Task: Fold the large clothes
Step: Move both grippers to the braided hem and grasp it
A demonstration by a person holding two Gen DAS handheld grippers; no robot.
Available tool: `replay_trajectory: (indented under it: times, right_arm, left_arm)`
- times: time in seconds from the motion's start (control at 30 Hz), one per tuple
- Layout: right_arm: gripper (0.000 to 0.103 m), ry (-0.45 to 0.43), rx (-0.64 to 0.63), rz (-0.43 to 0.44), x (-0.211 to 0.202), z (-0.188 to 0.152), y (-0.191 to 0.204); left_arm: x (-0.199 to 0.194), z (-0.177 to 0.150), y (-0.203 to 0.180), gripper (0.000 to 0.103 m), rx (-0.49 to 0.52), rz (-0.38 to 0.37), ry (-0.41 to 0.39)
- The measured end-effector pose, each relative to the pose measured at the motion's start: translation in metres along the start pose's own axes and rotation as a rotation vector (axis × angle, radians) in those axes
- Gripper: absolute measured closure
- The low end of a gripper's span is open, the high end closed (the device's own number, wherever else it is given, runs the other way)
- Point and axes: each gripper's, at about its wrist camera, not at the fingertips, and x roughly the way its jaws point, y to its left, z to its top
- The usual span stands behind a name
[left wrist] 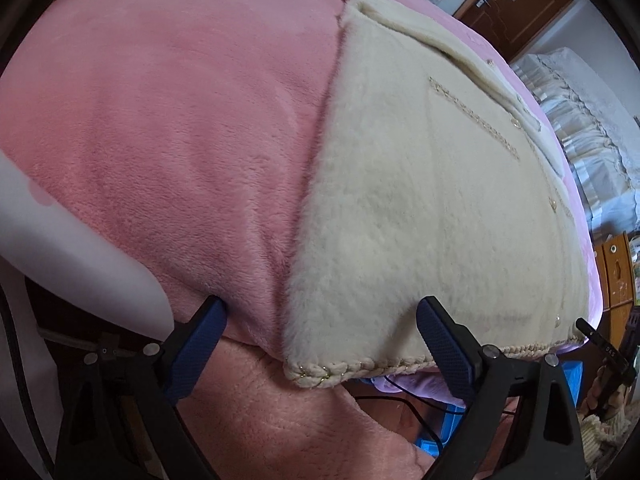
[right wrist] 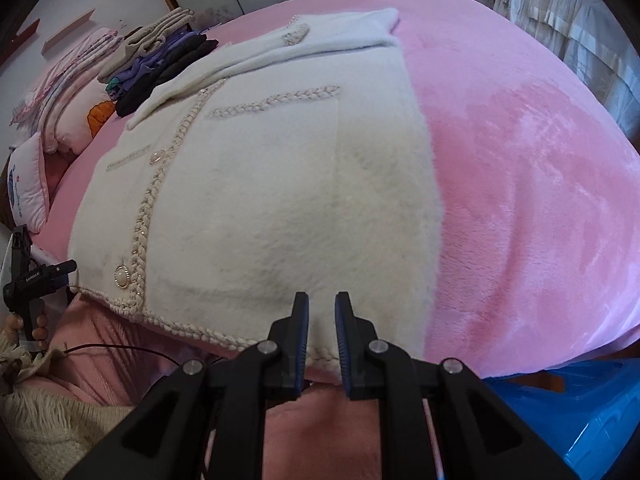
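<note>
A cream fluffy coat [left wrist: 420, 208] with braided trim and pearl buttons lies flat on the pink bed blanket [left wrist: 160, 140], sleeves folded across its top [right wrist: 320, 36]. My left gripper [left wrist: 320, 316] is open wide. It hangs just above the coat's near left hem corner [left wrist: 312, 376], one finger over the blanket and the other over the coat. My right gripper [right wrist: 322, 312] hovers over the coat's hem [right wrist: 224, 340] near its right corner. Its blue pads [right wrist: 303, 320] stand a narrow gap apart with nothing pinched between them. The left gripper's body [right wrist: 28, 280] shows at the left edge.
A stack of folded clothes [right wrist: 160, 60] and pillows [right wrist: 60, 112] sit at the bed's far left. A blue plastic box [right wrist: 580, 412] stands on the floor below the bed's edge, with a black cable [left wrist: 408, 404] near it. White ruffled bedding [left wrist: 580, 120] lies beyond the bed.
</note>
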Motion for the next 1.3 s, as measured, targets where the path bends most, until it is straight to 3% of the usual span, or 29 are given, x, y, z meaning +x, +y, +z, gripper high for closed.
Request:
replay_trajectory:
  times: [0.33,0.4,0.43,0.47,0.73,0.93,1.2,1.3]
  right_arm:
    - [0.09,-0.021,0.096,-0.019,-0.021,0.003,-0.032]
    - [0.078,-0.037,0.091,-0.067,-0.026,0.003,-0.034]
    - [0.065,-0.047,0.097,-0.081,-0.027,0.002,-0.037]
    - [0.058,-0.049,0.109,-0.082,-0.027,0.002,-0.04]
    - [0.059,0.055,0.127,0.032,0.004,-0.003,-0.041]
    - [0.081,0.06,0.093,0.092,0.006,-0.006,-0.034]
    - [0.082,0.057,0.106,0.113,0.007,-0.007,-0.036]
    - [0.082,0.061,0.11,0.114,0.008,-0.007,-0.038]
  left_arm:
    - [0.009,0.005,-0.008,0.008,0.013,-0.016,0.017]
    - [0.009,0.004,-0.009,0.008,0.02,-0.028,0.029]
    - [0.01,0.003,-0.012,0.008,0.022,-0.034,0.035]
    - [0.012,0.003,-0.012,0.008,0.022,-0.039,0.04]
    - [0.012,0.001,-0.004,0.008,0.005,-0.074,0.047]
    - [0.007,-0.004,0.004,0.031,-0.002,-0.083,0.043]
    - [0.0,-0.006,0.013,0.057,-0.029,-0.097,0.033]
    - [-0.002,-0.004,0.004,0.058,0.015,-0.085,0.024]
